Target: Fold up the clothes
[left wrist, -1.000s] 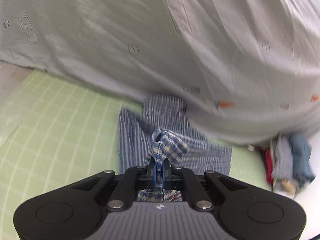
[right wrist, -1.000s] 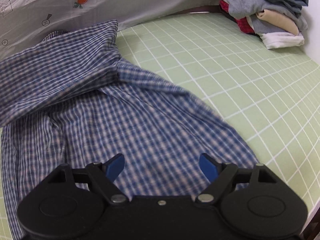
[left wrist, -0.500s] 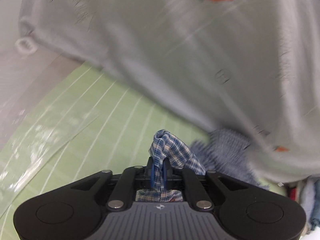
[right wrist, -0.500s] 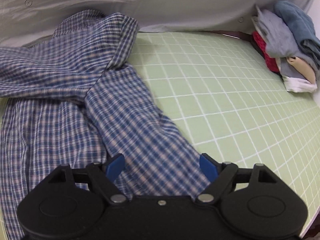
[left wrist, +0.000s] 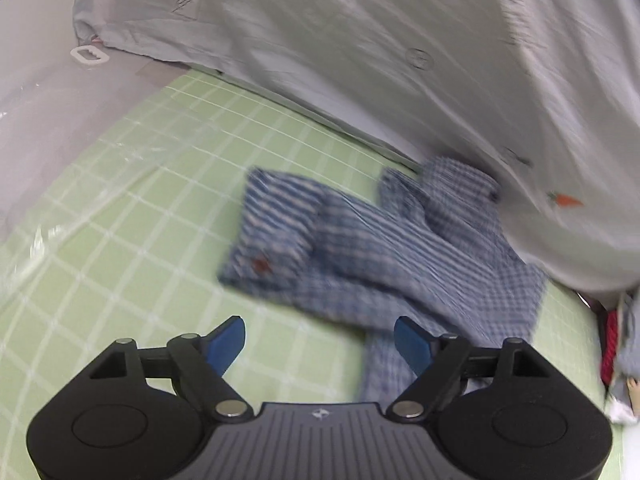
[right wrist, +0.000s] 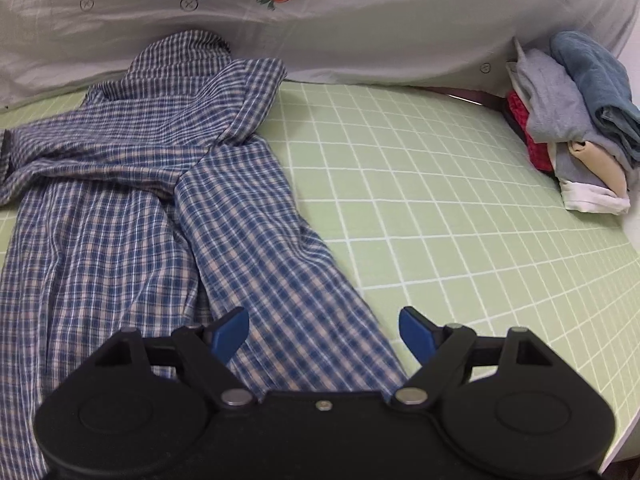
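Since 1 s ago: plaid fabric gone from between left gripper [left wrist: 319,342] pads, then pinched shut on a bunched fold, now dropped. Jaws opening, wide apart, nothing between them; only bare green mat [left wrist: 120,240] w/ white grid under the gap. Right-side blue finger [left wrist: 412,346] overlapping shirt edge in view, contact can't be told. Left view also swung: more mat and white wall at left now visible.

Blue/white checked shirt [right wrist: 120,208] lying crumpled on mat, spread from far edge toward near side. Collar end tucked up against the hanging grey sheet [right wrist: 360,32] w/ carrot print. In left view, shirt [left wrist: 380,248] blurred, a small red mark on one folded flap, sleeve trailing down toward gripper's right pad. In right view, long sleeve or front panel running diagonally down, passing under right gripper [right wrist: 324,330].

Right gripper: jaws spread wide, same as 1 s ago, not clamping. Shirt fabric seen between and below pads, pads not pressing it. View shifted slightly vs. before, shirt sharper now.

Stack of folded clothes [right wrist: 576,128] at far right corner of mat, well apart from shirt: blue, grey, red, beige, white layers. Same stack partly seen at right edge of left view [left wrist: 620,360].

White ring-shaped clip [left wrist: 89,55] near sheet's lower left corner, against the wall.
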Demonstrator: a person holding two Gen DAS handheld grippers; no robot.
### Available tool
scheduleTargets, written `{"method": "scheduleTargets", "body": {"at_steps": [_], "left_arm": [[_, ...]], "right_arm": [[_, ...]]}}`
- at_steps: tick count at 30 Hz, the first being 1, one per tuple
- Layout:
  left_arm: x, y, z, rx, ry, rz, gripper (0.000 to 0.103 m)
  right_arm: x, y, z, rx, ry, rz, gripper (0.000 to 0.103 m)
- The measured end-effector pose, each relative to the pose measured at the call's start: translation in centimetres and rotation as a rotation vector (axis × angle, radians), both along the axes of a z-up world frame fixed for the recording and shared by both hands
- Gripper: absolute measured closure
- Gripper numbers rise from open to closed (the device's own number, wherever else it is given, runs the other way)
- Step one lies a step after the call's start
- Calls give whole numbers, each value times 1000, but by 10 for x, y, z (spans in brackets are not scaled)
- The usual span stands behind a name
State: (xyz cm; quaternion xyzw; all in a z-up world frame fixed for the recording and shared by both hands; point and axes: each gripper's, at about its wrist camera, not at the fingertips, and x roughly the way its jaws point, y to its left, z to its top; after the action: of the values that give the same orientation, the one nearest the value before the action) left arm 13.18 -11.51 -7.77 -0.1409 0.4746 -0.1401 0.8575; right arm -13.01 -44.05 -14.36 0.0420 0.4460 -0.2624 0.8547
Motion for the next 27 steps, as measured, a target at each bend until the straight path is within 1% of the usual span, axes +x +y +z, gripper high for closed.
{"method": "scheduleTargets", "body": {"at_steps": [4, 9, 14, 18, 20, 23, 24, 25, 27], "left_arm": [[-53, -28, 13, 2, -17, -22, 18], [-118, -57, 21, 12, -8, -33, 16], [-170, -75, 24, 46, -10, -66, 16], [-204, -80, 21, 63, -3, -48, 16], [-220, -81, 18, 73, 2, -35, 16], [-238, -75, 11, 81, 23, -4, 16], [-243, -74, 9, 82, 29, 5, 16], [-248, -72, 8, 83, 35, 13, 16], [-255, -71, 7, 89, 40, 21, 16]], "right_arm": [[-30, -5, 3, 8, -46, 28, 20], [-74, -12, 6, 24, -74, 83, 20], [-107, -14, 1, 55, -76, 157, 20], [-126, -12, -7, 63, -62, 219, 24], [-133, -11, -12, 71, -58, 252, 28], [-143, -9, -19, 82, -50, 305, 39], [-147, -8, -20, 83, -48, 327, 47], [-150, -6, -21, 82, -50, 349, 52], [-155, -4, -22, 80, -50, 381, 54]]}}
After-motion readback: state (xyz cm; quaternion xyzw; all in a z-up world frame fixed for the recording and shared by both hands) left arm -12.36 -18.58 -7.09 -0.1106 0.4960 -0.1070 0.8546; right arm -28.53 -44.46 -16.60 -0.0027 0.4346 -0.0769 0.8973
